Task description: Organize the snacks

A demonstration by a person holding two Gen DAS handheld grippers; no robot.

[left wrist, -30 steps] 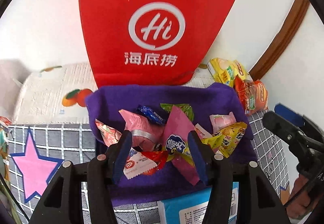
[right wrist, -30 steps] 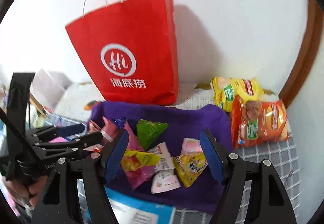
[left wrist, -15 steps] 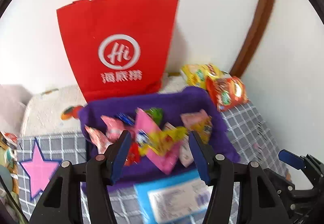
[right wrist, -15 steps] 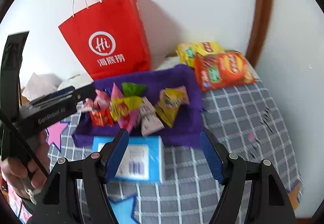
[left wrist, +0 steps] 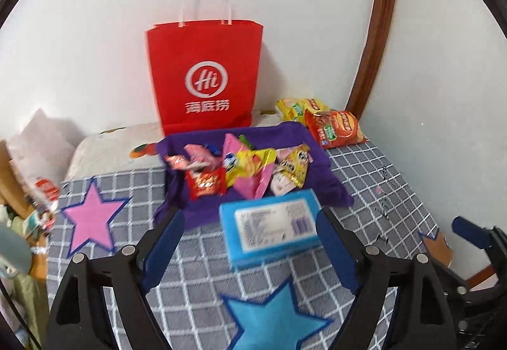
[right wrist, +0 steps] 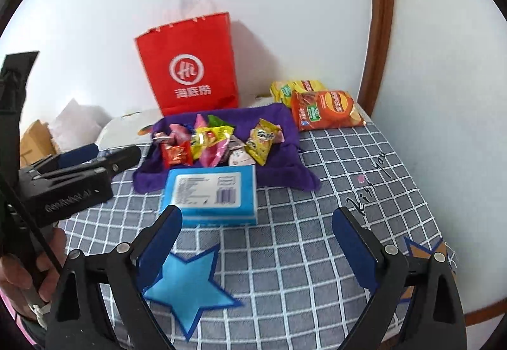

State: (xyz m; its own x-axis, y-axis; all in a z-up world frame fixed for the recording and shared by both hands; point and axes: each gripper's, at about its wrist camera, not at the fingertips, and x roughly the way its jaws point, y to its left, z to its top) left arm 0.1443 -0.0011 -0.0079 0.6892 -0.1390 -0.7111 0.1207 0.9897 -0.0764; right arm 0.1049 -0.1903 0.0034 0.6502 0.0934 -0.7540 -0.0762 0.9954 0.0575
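Note:
A purple cloth (left wrist: 320, 156) (right wrist: 285, 160) on the table holds a pile of small snack packets (left wrist: 250, 166) (right wrist: 215, 141), pink, yellow, red and green. A blue box (left wrist: 272, 226) (right wrist: 209, 191) lies in front of the cloth. Orange (left wrist: 336, 131) (right wrist: 326, 109) and yellow (left wrist: 298, 106) (right wrist: 294, 87) chip bags lie at the back right. A red paper bag (left wrist: 206, 77) (right wrist: 190, 71) stands against the wall. My left gripper (left wrist: 250, 242) is open and empty, back from the box. My right gripper (right wrist: 256, 239) is open and empty, over the checked cloth.
The grey checked tablecloth (right wrist: 301, 239) has a blue star (right wrist: 187, 283) and a pink star (left wrist: 92, 217). A white fruit-print mat (left wrist: 107, 150) lies at the back left. The left gripper body (right wrist: 63, 179) shows left in the right wrist view. The wall and a brown frame (left wrist: 374, 20) bound the right.
Both grippers have pulled back and up from the snack pile, staying open and empty. The blue box and tablecloth stars have come into view.

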